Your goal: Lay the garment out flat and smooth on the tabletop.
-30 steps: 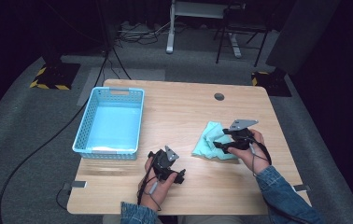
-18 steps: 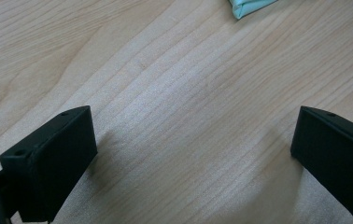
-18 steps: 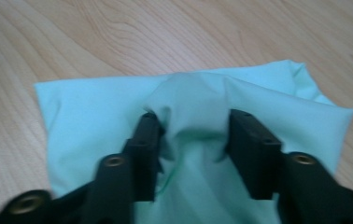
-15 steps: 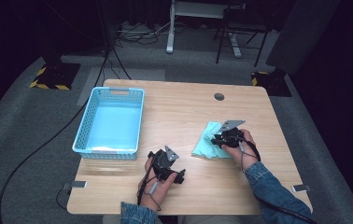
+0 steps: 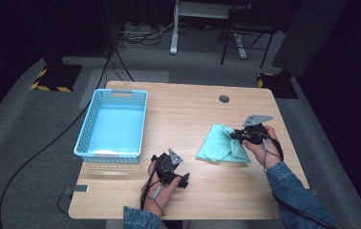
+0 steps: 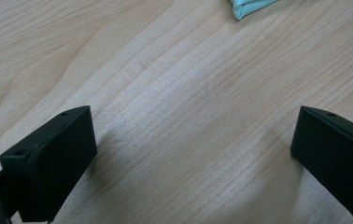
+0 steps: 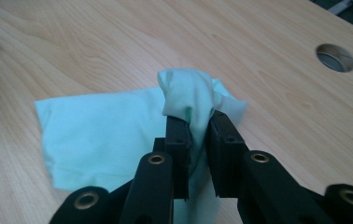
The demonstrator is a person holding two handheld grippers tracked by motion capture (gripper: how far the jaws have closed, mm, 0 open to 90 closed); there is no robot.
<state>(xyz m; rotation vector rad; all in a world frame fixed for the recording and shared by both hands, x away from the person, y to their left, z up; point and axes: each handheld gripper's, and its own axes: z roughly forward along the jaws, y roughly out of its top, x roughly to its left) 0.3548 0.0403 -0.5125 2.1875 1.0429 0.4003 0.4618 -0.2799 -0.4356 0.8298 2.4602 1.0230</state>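
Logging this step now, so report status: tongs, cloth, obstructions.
Right tongs just closed, pinching a fold of the green cloth. Left tongs open over bare table. Blue basket off to the side, nothing blocking.

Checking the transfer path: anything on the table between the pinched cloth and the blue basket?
Nothing visible. The right gripper has just closed on a fold of the green cloth. Between it and the blue basket is bare table. The left gripper rests open nearer the person, below that line.
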